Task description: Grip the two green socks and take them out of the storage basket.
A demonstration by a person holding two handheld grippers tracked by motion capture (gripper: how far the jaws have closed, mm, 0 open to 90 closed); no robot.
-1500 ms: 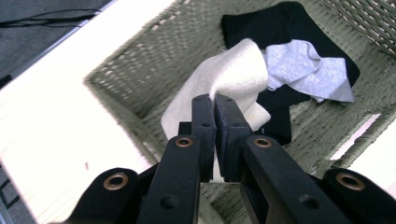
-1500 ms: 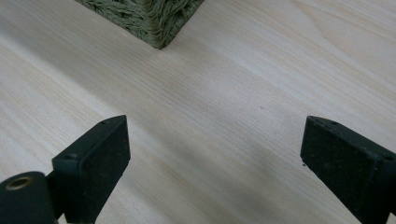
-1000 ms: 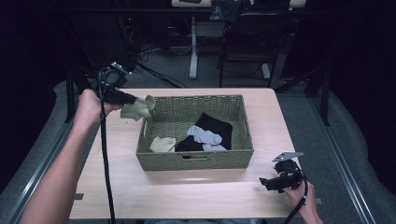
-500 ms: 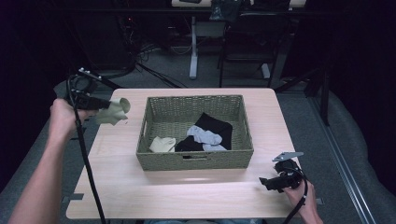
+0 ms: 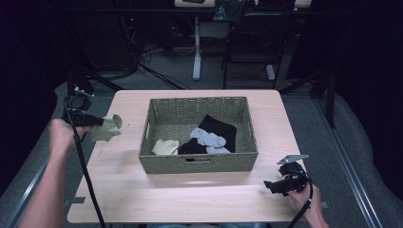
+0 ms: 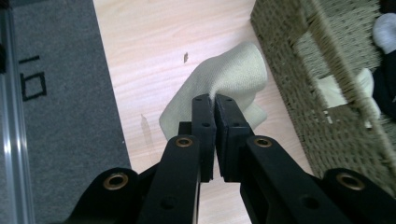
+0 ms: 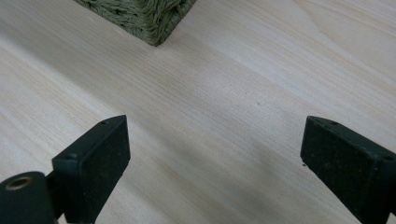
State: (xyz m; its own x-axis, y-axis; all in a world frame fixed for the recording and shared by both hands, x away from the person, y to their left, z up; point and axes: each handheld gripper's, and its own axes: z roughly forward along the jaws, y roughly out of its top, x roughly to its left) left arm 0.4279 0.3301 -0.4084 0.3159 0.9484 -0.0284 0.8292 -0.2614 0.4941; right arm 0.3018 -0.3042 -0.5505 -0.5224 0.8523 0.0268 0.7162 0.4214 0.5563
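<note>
The left claw (image 6: 214,100) was pressed together on a beige sock (image 6: 229,84), pinching a fold of it between the pads so that the rest hung loose beyond the tips. Under the sock lay the table (image 6: 149,51), near its left edge, and just beyond the sock on the claw's right stood the woven basket (image 6: 327,93), apart from it. In the high view the same left claw (image 5: 97,122) held the sock (image 5: 107,128) out to the left of the basket (image 5: 199,164), outside its wall. Inside the basket lay a second beige sock (image 5: 165,147), a grey sock (image 5: 207,138) and black socks (image 5: 218,128). The right claw (image 7: 212,156) was spread wide with nothing between its pads, low over bare table, the basket's corner (image 7: 152,18) well ahead of it.
</note>
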